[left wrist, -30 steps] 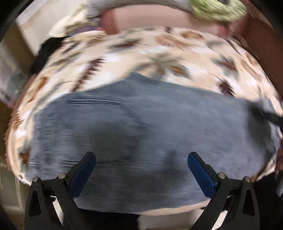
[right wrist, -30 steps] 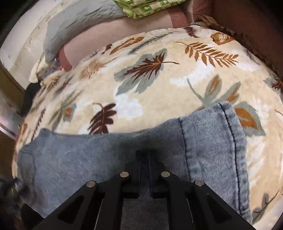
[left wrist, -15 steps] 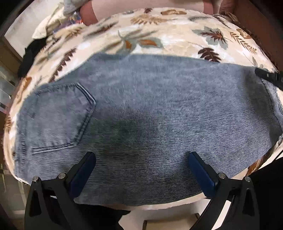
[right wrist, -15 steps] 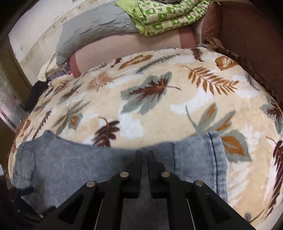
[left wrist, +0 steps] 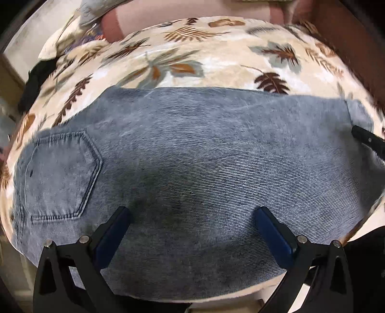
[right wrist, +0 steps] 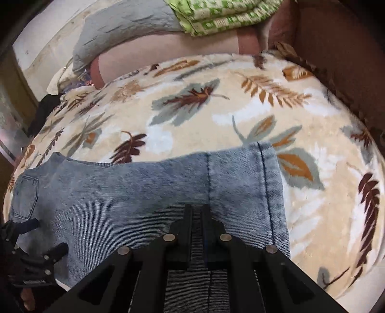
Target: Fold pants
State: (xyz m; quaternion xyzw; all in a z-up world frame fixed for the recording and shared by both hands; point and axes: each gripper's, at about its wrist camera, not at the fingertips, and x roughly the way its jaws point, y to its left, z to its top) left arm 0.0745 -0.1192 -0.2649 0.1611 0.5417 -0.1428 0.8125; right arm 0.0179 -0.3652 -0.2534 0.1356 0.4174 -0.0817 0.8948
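Observation:
Blue jeans [left wrist: 204, 156] lie flat across a leaf-patterned blanket [left wrist: 180, 60], back pocket [left wrist: 60, 175] up at the left. Just above the cloth near the front edge hovers my left gripper [left wrist: 192, 211], open, its blue pads [left wrist: 113, 231] wide apart with nothing between them. In the right wrist view my right gripper [right wrist: 197, 209] is shut on the jeans [right wrist: 120, 192] near the leg hem [right wrist: 272, 187], a strip of denim caught between its fingers. Its black tip [left wrist: 365, 139] shows at the right end of the jeans. The left gripper [right wrist: 36, 252] shows at the lower left.
Behind the blanket [right wrist: 240, 108] lie a pink pillow [right wrist: 168, 53], a grey cloth [right wrist: 125, 24] and a folded green patterned cloth [right wrist: 223, 16]. A brown wall or headboard [right wrist: 336, 48] bounds the right side. A dark item [left wrist: 36, 79] sits at the far left edge.
The left gripper's view has shifted so the back pocket comes into sight at the left. The right gripper stays shut on the denim and has drawn back, with more blanket showing beyond the hem.

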